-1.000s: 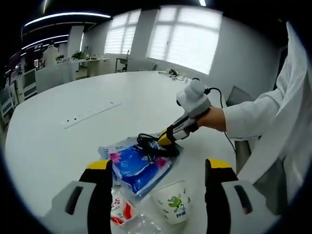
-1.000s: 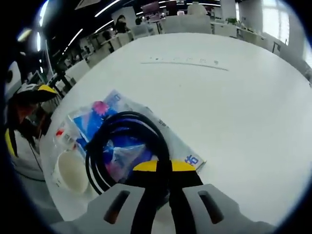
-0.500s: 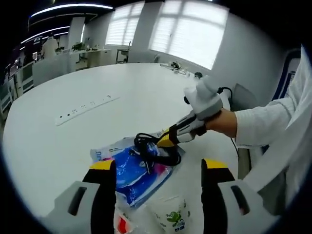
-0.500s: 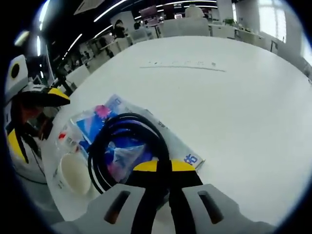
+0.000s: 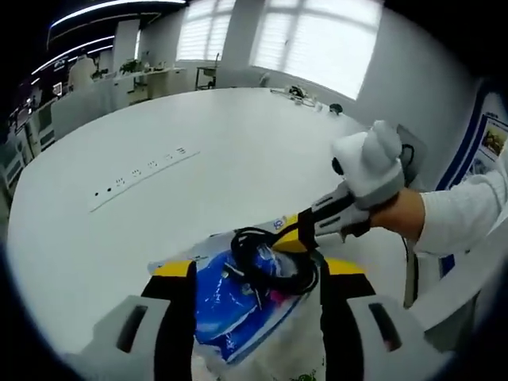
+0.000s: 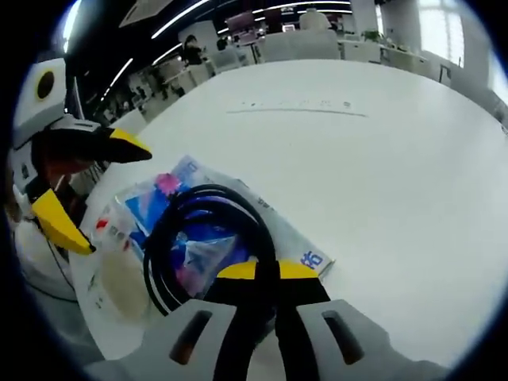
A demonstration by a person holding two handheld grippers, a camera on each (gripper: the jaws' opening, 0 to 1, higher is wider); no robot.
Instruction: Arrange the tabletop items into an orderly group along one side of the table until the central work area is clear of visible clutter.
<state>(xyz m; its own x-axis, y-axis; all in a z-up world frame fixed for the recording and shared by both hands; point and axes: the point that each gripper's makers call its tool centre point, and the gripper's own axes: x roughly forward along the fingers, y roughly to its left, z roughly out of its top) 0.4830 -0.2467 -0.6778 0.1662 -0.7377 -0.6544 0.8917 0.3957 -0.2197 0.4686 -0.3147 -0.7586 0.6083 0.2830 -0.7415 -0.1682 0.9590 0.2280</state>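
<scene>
R gripper (image 6: pixel 266 274) clamped on black cable (image 6: pixel 208 238) over blue packet (image 5: pixel 230 305); L gripper (image 5: pixel 252 278) jaws apart, near edge of white table (image 5: pixel 159 206).

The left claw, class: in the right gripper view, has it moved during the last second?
Yes. The left claw has come further in from the left edge, toward the blue packet, which kept its place.

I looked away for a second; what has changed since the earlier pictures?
The left gripper, open, has moved in over the white paper cup. The right gripper stays shut on the coiled black cable, and the blue plastic packet has not moved on the white table.
</scene>
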